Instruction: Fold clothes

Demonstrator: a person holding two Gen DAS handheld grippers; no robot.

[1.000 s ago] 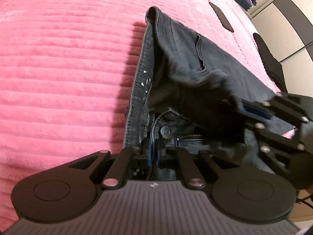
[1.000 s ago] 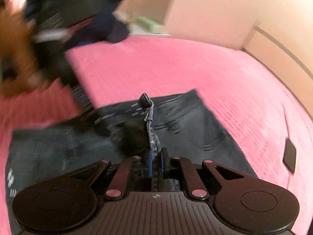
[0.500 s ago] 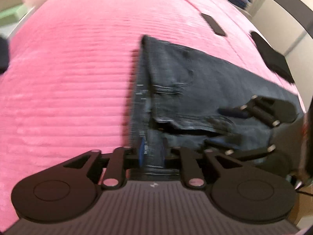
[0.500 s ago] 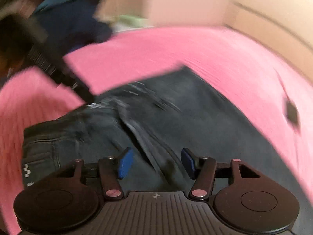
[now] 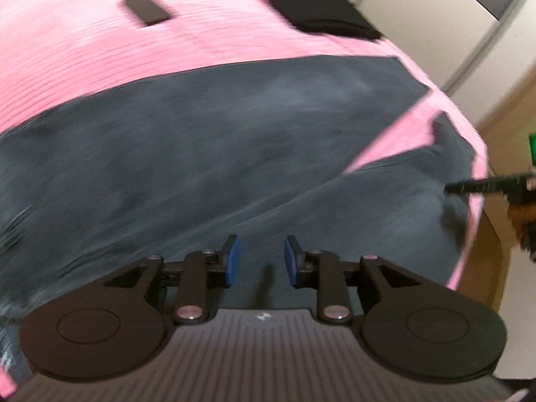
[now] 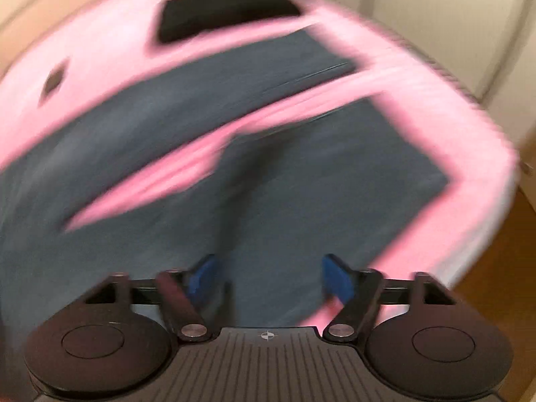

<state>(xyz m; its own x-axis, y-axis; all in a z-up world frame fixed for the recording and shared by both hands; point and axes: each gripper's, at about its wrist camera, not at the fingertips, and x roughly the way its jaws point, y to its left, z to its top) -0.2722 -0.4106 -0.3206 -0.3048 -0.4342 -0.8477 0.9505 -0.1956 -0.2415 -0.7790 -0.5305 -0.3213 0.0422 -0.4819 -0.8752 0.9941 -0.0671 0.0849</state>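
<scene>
Left gripper [image 5: 258, 257] let go of waistband since a second ago, now released, empty above jeans [image 5: 207, 140]. Right gripper [image 6: 268, 276] released too. Jeans flat on pink bed [image 5: 83, 43], legs spread toward bed edge. Folded black garment [image 5: 318, 10] well apart.

Left gripper [image 5: 258, 257]: blue-padded fingers [image 5: 231, 261] parted, nothing between them. Right gripper [image 6: 268, 279]: fingers [image 6: 336, 279] spread wider, also empty. In the left wrist view, the right gripper appears at the right edge, blurred.
</scene>
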